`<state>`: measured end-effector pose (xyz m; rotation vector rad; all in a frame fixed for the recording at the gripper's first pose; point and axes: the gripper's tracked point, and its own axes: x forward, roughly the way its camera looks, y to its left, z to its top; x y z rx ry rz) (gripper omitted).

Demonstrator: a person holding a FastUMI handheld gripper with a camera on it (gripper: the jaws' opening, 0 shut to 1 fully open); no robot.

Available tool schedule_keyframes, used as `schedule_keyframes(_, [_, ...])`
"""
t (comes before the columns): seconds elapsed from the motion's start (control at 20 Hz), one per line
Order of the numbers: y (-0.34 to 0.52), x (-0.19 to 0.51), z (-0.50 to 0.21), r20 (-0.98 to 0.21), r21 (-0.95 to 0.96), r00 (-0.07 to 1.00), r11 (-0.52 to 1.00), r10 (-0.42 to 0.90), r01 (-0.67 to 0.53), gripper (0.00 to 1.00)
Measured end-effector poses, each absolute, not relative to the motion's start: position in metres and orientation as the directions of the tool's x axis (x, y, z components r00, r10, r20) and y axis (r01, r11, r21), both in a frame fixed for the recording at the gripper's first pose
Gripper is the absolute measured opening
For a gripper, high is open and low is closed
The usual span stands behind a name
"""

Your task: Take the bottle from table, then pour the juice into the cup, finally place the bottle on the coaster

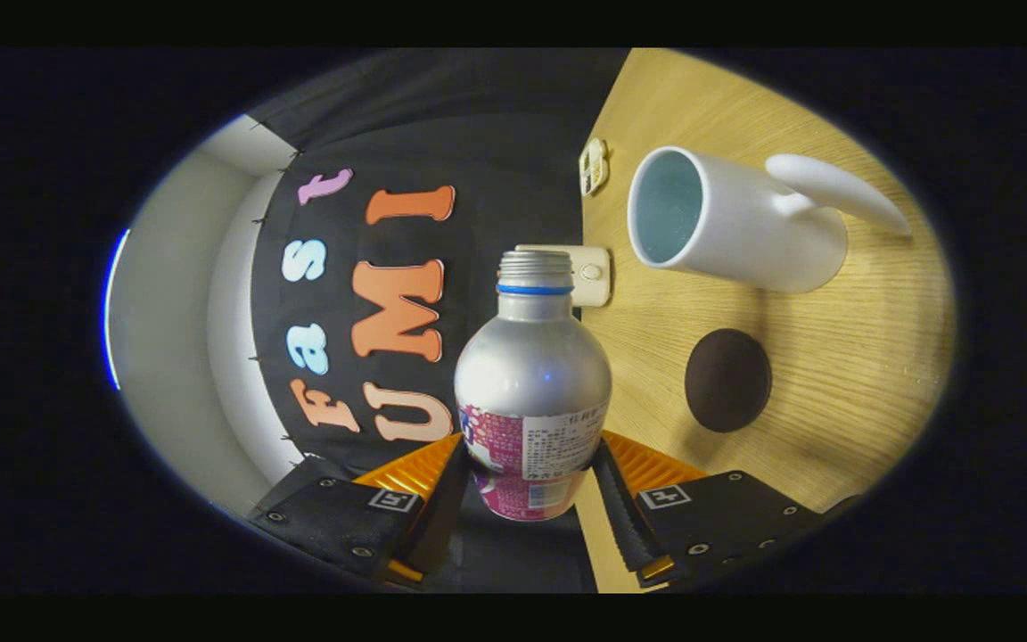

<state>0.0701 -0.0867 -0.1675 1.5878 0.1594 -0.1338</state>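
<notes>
Both fingers [620,517] of my gripper [527,499] are clamped on the bottle [531,383], pressing its labelled lower body from either side, so the bottle sits squarely between them and juts forward along their line. Its silver shoulder and threaded neck point away from me, the cap is off, and a blue ring circles the neck. My view is rolled sideways: the wooden table [834,383] fills the side beyond the right finger, and the booth's black wall takes the other side, with the table's edge running just behind the bottle. On the table I see the white cup [745,232], its open mouth facing the bottle's side and its handle turned away; it stands well apart from the bottle's neck. Nearer the right finger lies the dark round coaster [727,379], with bare wood all around it. Smallest, a pale switch box [589,275] sits at the table's edge just behind the bottle's neck.
</notes>
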Motion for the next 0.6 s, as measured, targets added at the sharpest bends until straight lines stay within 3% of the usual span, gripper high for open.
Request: schedule_keyframes(0.6, [-0.099, 0.073, -0.156, -0.183, 0.946, 0.983, -0.270, 0.003, 0.177, 0.74])
